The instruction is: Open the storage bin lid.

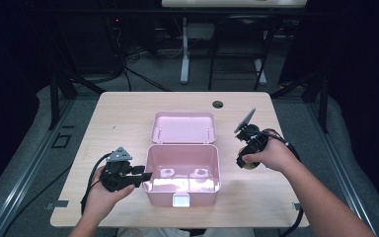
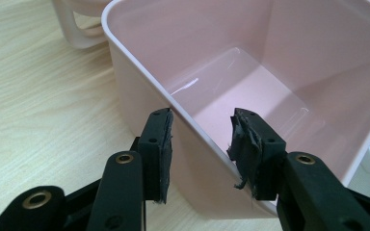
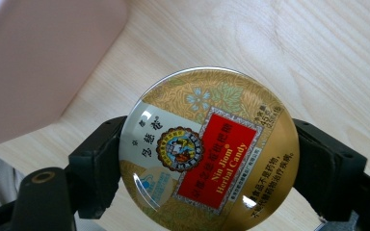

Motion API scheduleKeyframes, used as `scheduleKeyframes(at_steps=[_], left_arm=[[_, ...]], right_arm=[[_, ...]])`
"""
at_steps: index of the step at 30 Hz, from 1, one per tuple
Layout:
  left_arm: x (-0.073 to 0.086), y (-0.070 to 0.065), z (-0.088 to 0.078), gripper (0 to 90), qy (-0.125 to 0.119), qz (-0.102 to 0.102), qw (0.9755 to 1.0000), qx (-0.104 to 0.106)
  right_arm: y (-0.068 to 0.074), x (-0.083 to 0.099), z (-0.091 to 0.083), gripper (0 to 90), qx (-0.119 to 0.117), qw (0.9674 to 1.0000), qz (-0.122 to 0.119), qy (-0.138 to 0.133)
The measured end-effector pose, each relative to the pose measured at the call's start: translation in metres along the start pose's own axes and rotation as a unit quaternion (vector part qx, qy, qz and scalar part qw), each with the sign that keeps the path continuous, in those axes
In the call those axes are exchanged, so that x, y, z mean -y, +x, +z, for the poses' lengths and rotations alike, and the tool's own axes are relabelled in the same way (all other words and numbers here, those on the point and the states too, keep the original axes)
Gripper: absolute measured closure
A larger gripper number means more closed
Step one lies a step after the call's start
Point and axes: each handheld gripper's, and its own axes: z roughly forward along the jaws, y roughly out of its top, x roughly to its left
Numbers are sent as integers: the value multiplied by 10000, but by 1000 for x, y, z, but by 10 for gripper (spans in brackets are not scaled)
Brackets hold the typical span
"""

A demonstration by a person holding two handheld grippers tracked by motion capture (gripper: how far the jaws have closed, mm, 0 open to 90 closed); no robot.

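We list a pale pink box (image 1: 182, 170), a gold floral-patterned tin (image 3: 209, 149) with red label, and a light woodgrain table (image 1: 128, 113).

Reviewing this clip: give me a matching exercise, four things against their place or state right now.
Things:
1. pink box
2. box lid
3. candy tin
4. left hand-held gripper

States:
A. lies flat on the table beyond the box
B. clamped between the right hand-held gripper's jaws
C. jaws straddle the box's wall, one outside, one inside
D. stands open and empty

Pairs: 1-D, 2-A, 3-B, 4-C
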Motion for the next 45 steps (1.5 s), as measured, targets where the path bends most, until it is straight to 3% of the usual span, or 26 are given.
scheduleKeyframes(at_steps=[10, 23, 36, 45], left_arm=[[0, 0, 0, 589, -12, -6, 10000, 4], [0, 0, 0, 590, -33, -7, 10000, 0], [0, 0, 0, 589, -18, -2, 10000, 6], [0, 1, 0, 588, -22, -14, 10000, 16]], right_arm=[[12, -6, -20, 200, -39, 9996, -273, -11], [22, -11, -44, 200, -61, 9990, -437, -109], [46, -25, -58, 200, -110, 9934, -1130, -142], [60, -32, -60, 199, -137, 9906, -1350, -188]])
